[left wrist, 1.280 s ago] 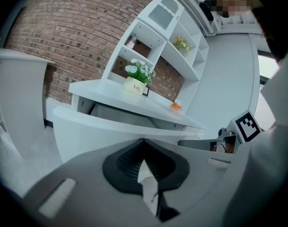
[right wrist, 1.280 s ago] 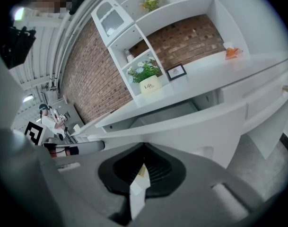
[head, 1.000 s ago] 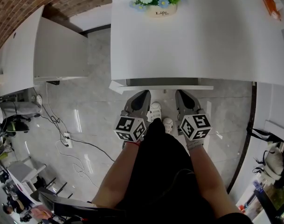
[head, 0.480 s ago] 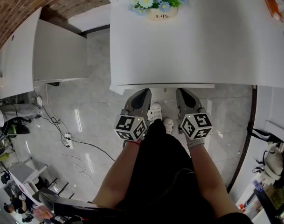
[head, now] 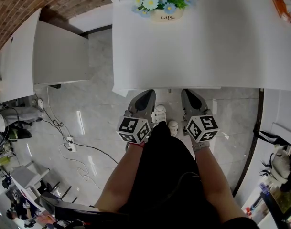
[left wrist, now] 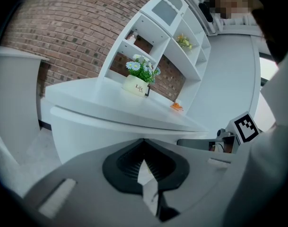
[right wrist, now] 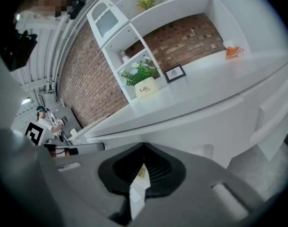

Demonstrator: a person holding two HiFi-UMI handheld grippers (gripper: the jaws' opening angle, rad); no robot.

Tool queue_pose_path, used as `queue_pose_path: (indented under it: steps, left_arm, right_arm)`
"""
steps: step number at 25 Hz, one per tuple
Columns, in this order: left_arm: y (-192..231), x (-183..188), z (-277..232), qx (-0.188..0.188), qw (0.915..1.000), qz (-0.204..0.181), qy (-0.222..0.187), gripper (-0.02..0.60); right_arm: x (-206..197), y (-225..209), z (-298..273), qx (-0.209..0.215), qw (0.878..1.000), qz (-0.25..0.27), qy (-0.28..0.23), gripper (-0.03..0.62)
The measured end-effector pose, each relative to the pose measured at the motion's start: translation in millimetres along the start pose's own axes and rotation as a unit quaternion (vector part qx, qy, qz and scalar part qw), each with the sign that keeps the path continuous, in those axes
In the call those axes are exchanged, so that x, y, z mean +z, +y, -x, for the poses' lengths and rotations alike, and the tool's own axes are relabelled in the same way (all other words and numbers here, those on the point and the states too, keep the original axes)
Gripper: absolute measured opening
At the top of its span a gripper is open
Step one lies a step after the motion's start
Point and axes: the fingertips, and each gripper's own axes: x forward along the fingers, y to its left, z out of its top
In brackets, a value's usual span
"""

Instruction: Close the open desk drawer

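The white desk fills the top of the head view. Its drawer front is a white face tucked just under the desktop edge; in the head view only a thin lip of the drawer shows. My left gripper and right gripper stand side by side with their tips at that edge, both shut with nothing between the jaws. In the left gripper view the left gripper points at the drawer face. The right gripper faces the same panel. Contact with the panel is hidden.
A pot of flowers and an orange item sit on the desk's far side. A white cabinet stands to the left. Cables and a socket strip lie on the marble floor. The person's white shoes are between the grippers.
The drawer has slid in under the desktop: its open gap and front lip, visible a second ago, are now nearly hidden. Both grippers moved forward with it.
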Motion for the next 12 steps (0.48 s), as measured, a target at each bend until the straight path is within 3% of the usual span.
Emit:
queue_pose_path:
  steps: [12]
  left_arm:
    - [-3.4,4.3,6.8,0.011,0.9999,0.006,-0.006,0.003]
  right_arm:
    - [9.8,-6.5,12.6,0.004,0.998,0.06,0.006,0.002]
